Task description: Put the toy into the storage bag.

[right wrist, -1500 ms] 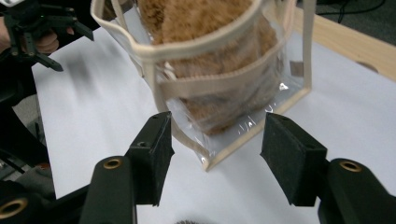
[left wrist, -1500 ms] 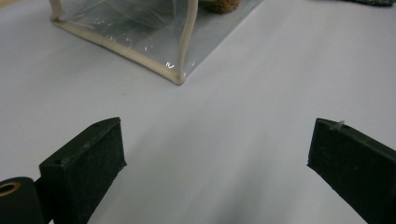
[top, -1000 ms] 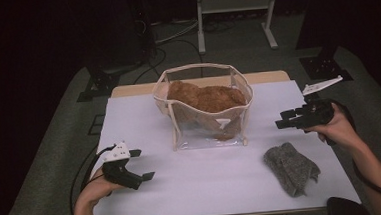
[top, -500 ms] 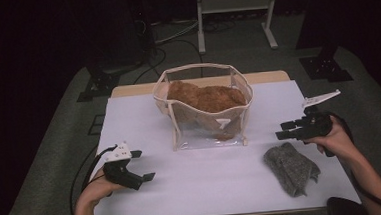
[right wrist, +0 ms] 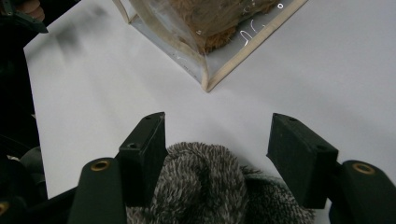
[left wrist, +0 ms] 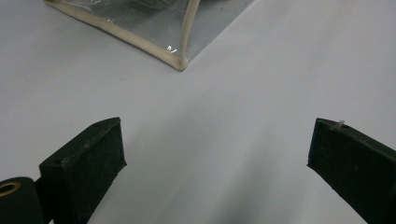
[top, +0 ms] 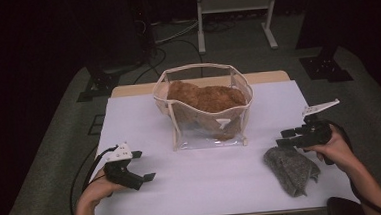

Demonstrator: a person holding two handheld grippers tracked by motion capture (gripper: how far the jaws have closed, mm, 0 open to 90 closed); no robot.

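Grey fuzzy cloth (top: 291,169) is lying in a crumpled heap on the near right part of the white surface (top: 212,171), well apart from the clear bag (top: 206,111). In the right gripper view the cloth (right wrist: 205,186) is sitting low between the two black jaws, its rounded top bulging up against the inner face of the left-hand jaw; contact with the other jaw cannot be confirmed. The right gripper (top: 286,137) is hovering just above the cloth's far edge, jaws spread wide and closed on nothing, with the right hand (top: 337,148) wrapping its body.

The bag is standing upright at the middle of the surface toward the far edge, its cream-trimmed mouth gaping open. A brown fluffy item (top: 205,99) is filling the bag's upper part and pressing against the transparent front wall. In the right gripper view a bottom corner of the bag (right wrist: 208,70) is pointing toward the jaws, apart from the cloth.

The left gripper (top: 141,166) is resting near the front left of the surface, held by the left hand (top: 97,191), jaws wide apart with only bare surface between them. In the left gripper view another corner of the bag (left wrist: 180,60) is lying ahead, well clear of the jaws. A black cable (top: 82,176) is looping off the left gripper past the surface's edge.
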